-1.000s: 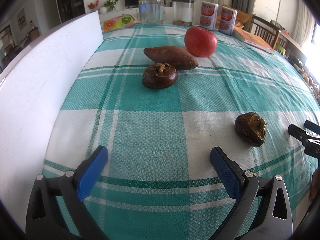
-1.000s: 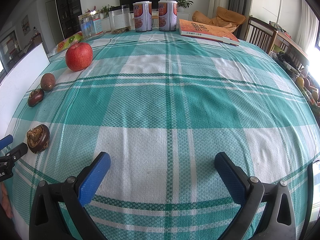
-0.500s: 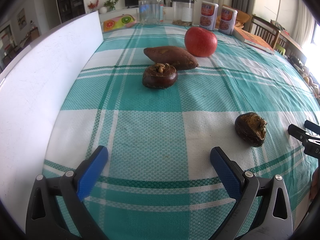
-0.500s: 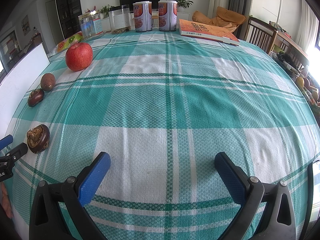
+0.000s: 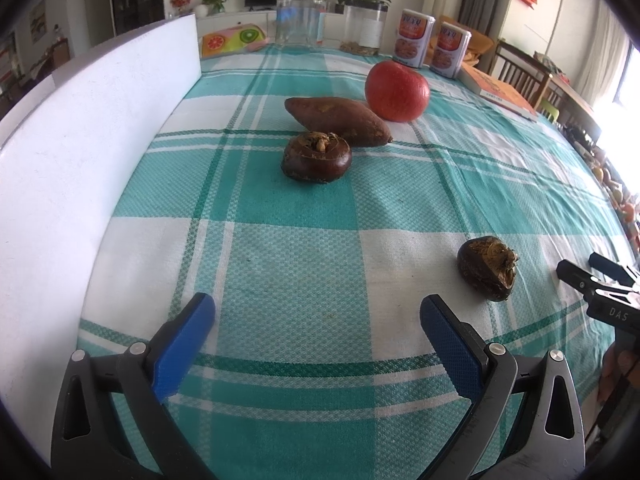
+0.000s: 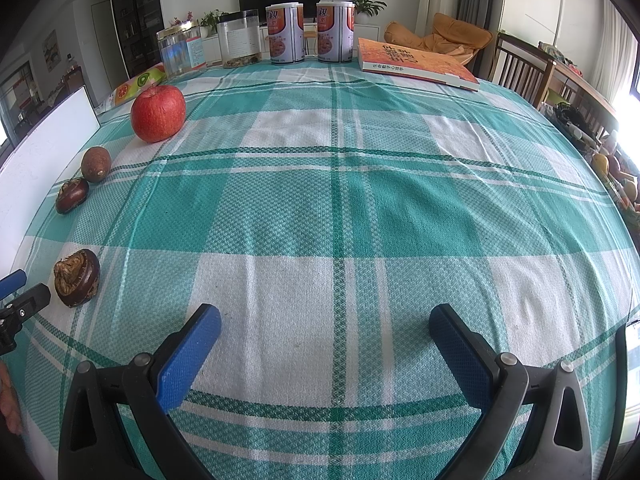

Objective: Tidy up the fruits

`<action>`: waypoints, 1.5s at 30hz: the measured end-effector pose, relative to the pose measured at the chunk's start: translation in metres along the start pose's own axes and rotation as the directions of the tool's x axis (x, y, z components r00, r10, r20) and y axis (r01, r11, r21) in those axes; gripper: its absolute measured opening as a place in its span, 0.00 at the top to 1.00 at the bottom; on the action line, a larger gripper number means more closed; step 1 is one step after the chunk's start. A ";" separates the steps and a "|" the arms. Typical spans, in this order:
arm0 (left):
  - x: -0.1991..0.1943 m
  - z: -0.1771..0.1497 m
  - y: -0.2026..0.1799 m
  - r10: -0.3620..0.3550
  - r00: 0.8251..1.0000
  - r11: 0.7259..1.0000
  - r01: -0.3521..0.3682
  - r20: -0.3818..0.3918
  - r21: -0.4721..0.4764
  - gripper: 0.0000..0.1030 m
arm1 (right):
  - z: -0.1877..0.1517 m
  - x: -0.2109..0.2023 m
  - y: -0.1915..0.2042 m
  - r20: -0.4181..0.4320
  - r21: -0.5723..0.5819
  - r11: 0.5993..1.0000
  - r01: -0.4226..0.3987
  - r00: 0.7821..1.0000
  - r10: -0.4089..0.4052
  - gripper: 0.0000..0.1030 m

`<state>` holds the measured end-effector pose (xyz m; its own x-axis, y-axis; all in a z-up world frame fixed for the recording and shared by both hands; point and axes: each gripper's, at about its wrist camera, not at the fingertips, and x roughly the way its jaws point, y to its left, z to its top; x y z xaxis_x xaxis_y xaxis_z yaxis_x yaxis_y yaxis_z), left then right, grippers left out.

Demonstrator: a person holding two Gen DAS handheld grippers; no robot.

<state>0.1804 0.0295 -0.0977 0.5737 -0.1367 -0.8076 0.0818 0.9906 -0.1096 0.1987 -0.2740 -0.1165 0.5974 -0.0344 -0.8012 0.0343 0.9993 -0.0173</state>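
Four pieces of produce lie loose on the tabletop (image 5: 280,248) and none is in my grip, so I judge the sorting barely begun. My left hand-held gripper (image 5: 316,320) hovers low over the checked cloth with its blue pads spread wide and nothing between them; my right hand-held gripper (image 6: 324,332) is likewise gaping and empty over a bare stretch of cloth. Nearest to me is a dark water chestnut (image 5: 488,268), lying alone just beyond and to the right of my left gripper — between the two tools. Farther off, a second water chestnut (image 5: 316,156) lies just in front of the sweet potato (image 5: 338,120), and the red apple (image 5: 397,91) sits close behind that. No bowl or tray shows, so where the fruit should end up I cannot tell. A white board (image 5: 80,152) stands along the left edge — it hems in that side. Jars (image 6: 180,53), cans (image 6: 286,34) and a book (image 6: 416,64) line the far edge, well apart from the fruit.
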 end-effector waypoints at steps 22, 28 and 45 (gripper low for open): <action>0.053 0.087 0.006 0.022 0.999 0.999 -0.021 -0.024 0.030 0.52 | 0.000 0.000 0.000 0.000 0.000 1.000 0.000 1.000 0.000 0.00; 0.019 0.054 0.023 0.038 0.999 0.999 -0.038 -0.022 0.021 0.53 | 0.000 0.000 0.000 0.000 0.001 1.000 0.000 1.000 0.000 0.00; -0.053 -0.010 0.039 -0.032 0.999 0.993 0.032 -0.001 -0.115 0.53 | 0.000 0.000 0.000 -0.002 0.002 1.000 -0.002 1.000 0.002 0.00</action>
<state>0.1446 0.0754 -0.0652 0.5699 -0.1685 -0.8042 0.0055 0.9795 -0.2014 0.1991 -0.2737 -0.1164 0.5963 -0.0321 -0.8021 0.0348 0.9993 -0.0140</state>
